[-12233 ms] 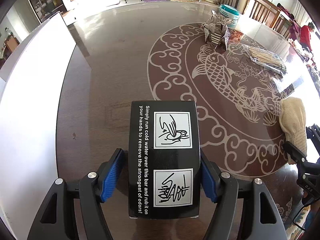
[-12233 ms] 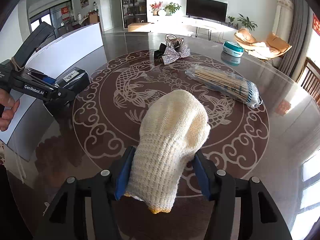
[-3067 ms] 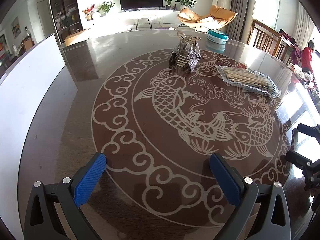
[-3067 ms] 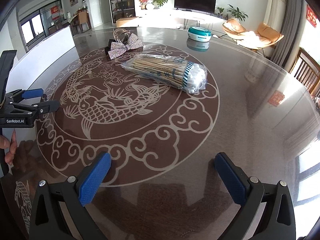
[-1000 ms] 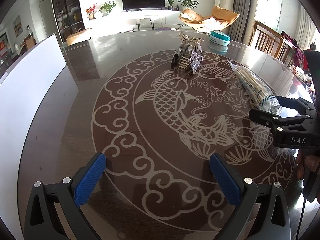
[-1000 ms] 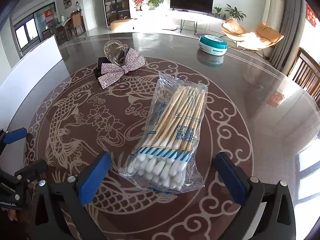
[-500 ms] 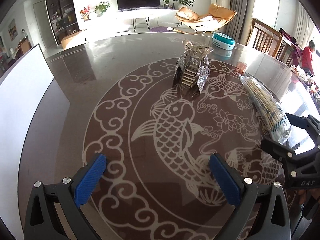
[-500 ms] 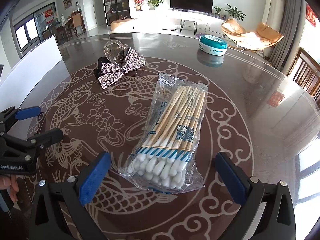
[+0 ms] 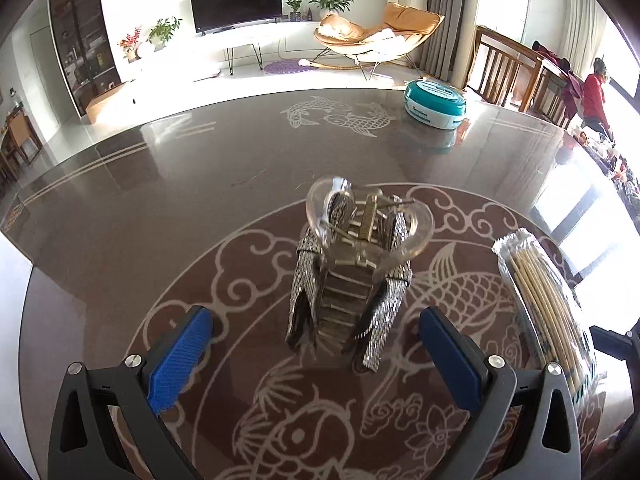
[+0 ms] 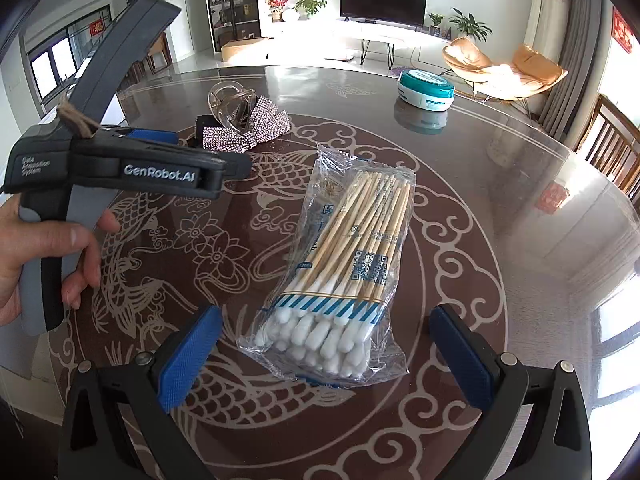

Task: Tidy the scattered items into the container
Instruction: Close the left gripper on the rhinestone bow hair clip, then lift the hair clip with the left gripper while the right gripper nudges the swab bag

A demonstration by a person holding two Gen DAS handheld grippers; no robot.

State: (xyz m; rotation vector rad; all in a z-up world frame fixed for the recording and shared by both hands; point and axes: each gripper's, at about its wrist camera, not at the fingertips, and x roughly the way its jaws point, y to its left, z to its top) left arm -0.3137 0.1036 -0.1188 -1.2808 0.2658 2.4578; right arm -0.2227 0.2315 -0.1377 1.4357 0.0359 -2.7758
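Hair clip [image 9: 348, 280] between spread left fingers [image 9: 178, 356], swab pack [image 10: 340, 272] between spread right fingers [image 10: 188, 356]

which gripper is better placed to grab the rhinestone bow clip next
Left. The left gripper is open with the rhinestone bow clip lined up just ahead of its fingers. The right gripper is open around the cotton swab pack, with the clip farther off to its left.

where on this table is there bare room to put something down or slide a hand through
Bare top lies between the hair clip and the teal tin, across the far left of the table, and right of the swab packet toward the edge. It is crowded in the middle: the left tool flanks the clip, the right tool flanks the packet.
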